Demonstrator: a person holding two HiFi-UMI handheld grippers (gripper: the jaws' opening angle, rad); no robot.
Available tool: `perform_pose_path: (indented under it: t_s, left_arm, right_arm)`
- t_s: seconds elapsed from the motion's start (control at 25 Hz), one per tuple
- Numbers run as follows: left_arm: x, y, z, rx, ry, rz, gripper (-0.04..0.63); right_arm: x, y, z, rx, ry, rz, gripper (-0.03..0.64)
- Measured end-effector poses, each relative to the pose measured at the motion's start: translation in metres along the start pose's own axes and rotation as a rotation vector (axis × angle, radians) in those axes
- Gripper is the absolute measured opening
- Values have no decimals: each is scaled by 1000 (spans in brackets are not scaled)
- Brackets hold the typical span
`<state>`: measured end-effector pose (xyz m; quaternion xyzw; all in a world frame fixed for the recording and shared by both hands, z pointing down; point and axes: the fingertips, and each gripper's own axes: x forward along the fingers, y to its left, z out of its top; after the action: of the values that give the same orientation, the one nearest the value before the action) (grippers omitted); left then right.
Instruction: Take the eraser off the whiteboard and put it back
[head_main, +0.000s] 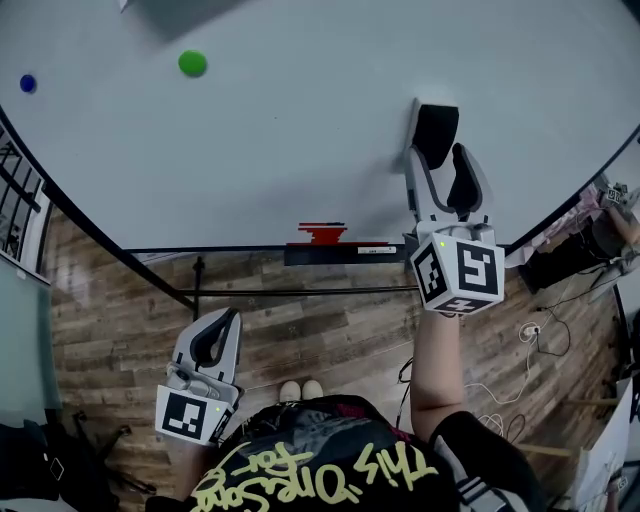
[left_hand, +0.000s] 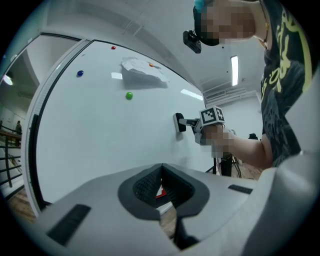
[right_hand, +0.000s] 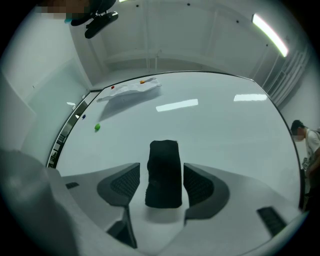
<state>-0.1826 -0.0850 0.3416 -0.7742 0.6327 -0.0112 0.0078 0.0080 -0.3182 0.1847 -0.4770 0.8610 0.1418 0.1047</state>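
Observation:
A black eraser (head_main: 436, 128) (right_hand: 163, 172) sits flat against the whiteboard (head_main: 300, 130), right of its middle. My right gripper (head_main: 440, 150) (right_hand: 162, 169) stands open with one jaw on each side of the eraser, and a narrow gap shows between each pad and the eraser. From the left gripper view the eraser (left_hand: 179, 122) shows as a small dark block at the tip of that raised gripper. My left gripper (head_main: 222, 325) (left_hand: 161, 169) hangs low over the wooden floor, away from the board, shut with nothing in it.
A green magnet (head_main: 192, 63) and a blue magnet (head_main: 27, 83) stick to the board at upper left, with a sheet of paper (head_main: 180, 12) above them. A red item (head_main: 322, 233) lies on the marker tray (head_main: 370, 253). Cables and clutter (head_main: 560, 330) lie on the floor at right.

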Motion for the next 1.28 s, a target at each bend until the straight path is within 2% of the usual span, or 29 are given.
perform_pose_path:
  t_s: [0.48,1.28]
  left_arm:
    - [3,-5,0,-1,-5,-37,8]
    - [20,-24,-2,-10,2,-136,8]
  right_arm:
    - [-33,7,4,67,-15,36,259]
    - [-80,30,-4,159,27,146,258]
